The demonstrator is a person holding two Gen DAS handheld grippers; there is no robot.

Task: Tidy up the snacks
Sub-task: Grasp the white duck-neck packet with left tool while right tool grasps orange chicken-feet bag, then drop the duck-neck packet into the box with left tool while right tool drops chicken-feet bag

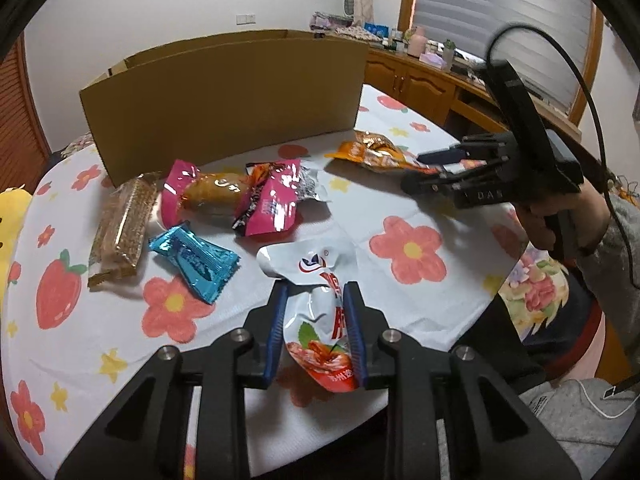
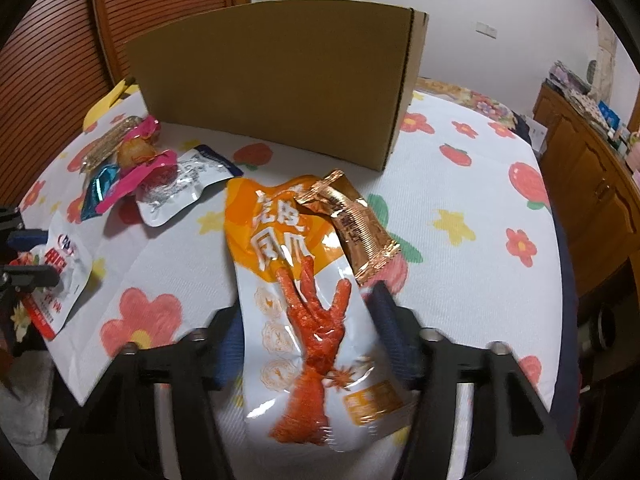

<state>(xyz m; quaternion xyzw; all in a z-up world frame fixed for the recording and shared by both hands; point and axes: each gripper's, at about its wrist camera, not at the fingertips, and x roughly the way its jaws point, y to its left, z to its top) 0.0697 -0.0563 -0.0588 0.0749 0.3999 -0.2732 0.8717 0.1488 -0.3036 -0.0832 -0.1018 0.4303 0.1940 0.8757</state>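
My left tool (image 1: 316,328) pinches the white and red pouch (image 1: 320,312) between its blue pads, low in the centre of the left wrist view; the pouch's lower end is cut off behind the tool's black frame. My right tool (image 2: 312,340) grips the orange chicken-feet pack (image 2: 304,300), which fills the lower middle of the right wrist view and hides most of the left pad. A small copper sachet (image 2: 356,224) lies across that pack's upper right edge. Seen from the left wrist, my right hand (image 1: 560,220) reaches in level from the right edge, blurred. The cardboard box (image 1: 224,100) stands at the upper centre, its inside hidden. Beside it on the flowered worktop (image 1: 440,320) lie the pink packs (image 1: 268,204), partly overlapping, and a blue wrapper (image 1: 200,264).
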